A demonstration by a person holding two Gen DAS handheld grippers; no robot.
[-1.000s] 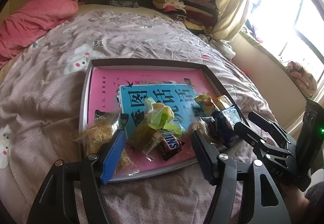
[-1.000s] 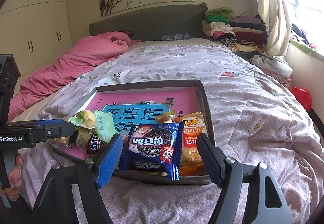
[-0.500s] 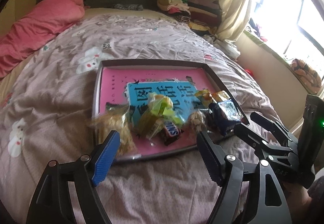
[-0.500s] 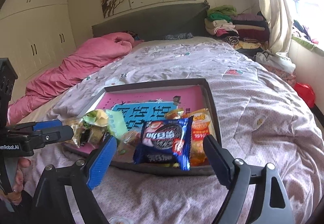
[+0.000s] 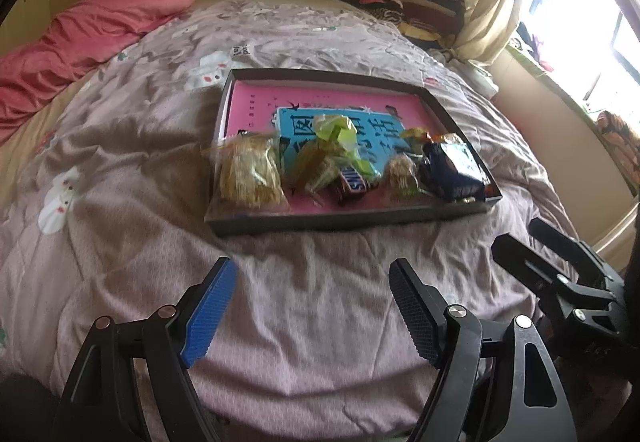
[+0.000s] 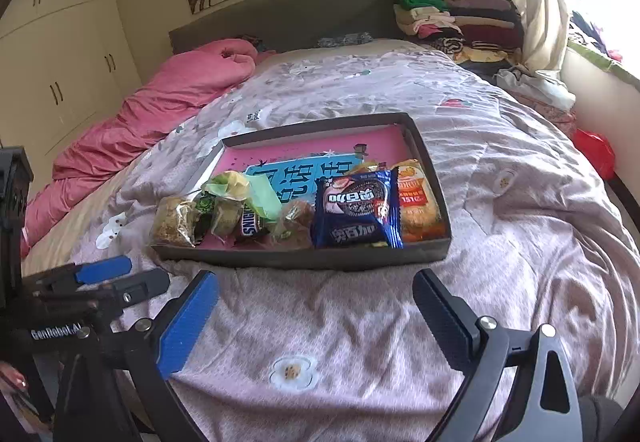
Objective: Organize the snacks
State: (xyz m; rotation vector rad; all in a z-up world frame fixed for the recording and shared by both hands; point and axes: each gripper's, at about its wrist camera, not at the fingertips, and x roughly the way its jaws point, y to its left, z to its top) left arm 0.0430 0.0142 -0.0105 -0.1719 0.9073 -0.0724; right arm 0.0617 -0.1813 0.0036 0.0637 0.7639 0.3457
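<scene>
Looking close to finished: snacks sitting in a row along the near edge of the tray [image 6: 432, 178] on the bed [image 6: 500, 146], from the noodle pack [image 5: 250, 174] through the Snickers bar [image 6: 250, 223] to the blue cookie pack [image 6: 356, 210]. Hovering short of the tray, left tongs [image 5: 310, 308] and right tongs [image 6: 316, 316] both gaping wide, gripping nothing. Nothing showing loose on the bedspread.

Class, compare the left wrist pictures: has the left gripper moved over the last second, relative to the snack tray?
Yes. The left gripper has pulled back toward the person: its fingertips earlier overlapped the snacks, and now they hover over bare quilt short of the tray.
</scene>
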